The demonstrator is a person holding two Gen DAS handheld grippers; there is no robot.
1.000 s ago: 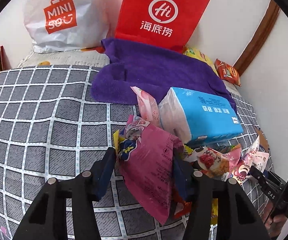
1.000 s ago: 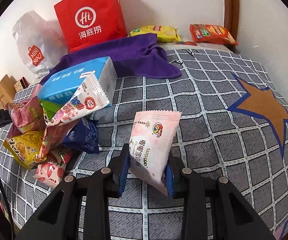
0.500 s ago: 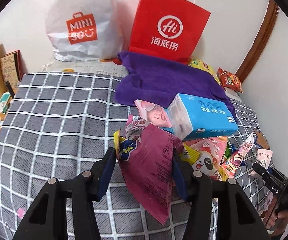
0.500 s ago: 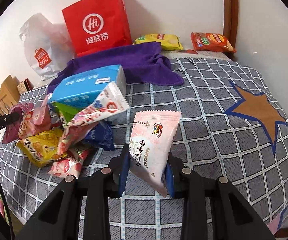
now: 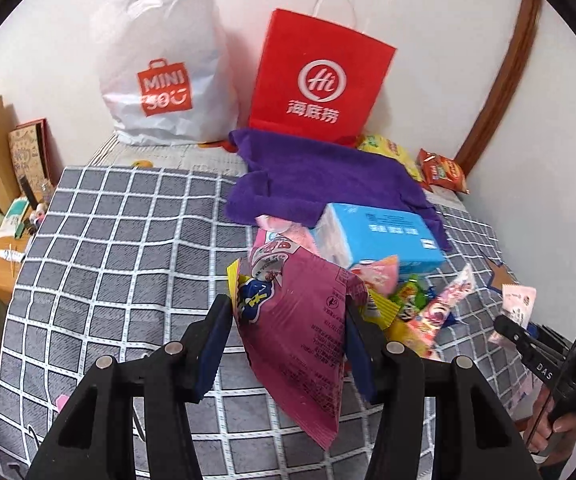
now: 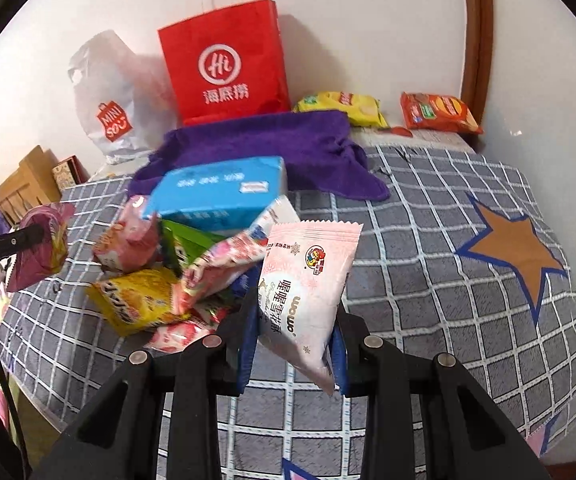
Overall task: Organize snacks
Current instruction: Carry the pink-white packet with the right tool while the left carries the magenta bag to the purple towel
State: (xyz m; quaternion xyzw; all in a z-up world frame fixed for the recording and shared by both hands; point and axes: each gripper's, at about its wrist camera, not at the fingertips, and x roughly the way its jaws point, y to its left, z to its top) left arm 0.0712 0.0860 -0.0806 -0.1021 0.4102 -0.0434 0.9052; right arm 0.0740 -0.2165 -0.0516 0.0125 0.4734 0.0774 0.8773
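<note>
My left gripper [image 5: 289,336] is shut on a magenta snack bag [image 5: 303,328] and holds it above the checked bed cover [image 5: 120,248]. My right gripper [image 6: 293,344] is shut on a pale pink snack packet [image 6: 307,288], also lifted. A pile of snack packets [image 6: 156,280] lies beside a blue tissue pack [image 6: 220,196], left of my right gripper. The pile [image 5: 411,308] and tissue pack [image 5: 379,236] show in the left wrist view too. The right gripper with its pink packet [image 5: 517,304] shows at that view's right edge. The left gripper with its magenta bag [image 6: 42,248] shows at the right view's left edge.
A purple towel [image 6: 280,152] lies behind the pile. A red paper bag [image 6: 228,68] and a white Miniso bag [image 6: 108,100] stand against the wall. A yellow packet [image 6: 343,106] and an orange packet [image 6: 435,112] lie at the back right. A star patch [image 6: 515,248] marks the cover.
Both grippers have drawn back and risen from the pile with their packets still held. The pile and bags look farther away now.
</note>
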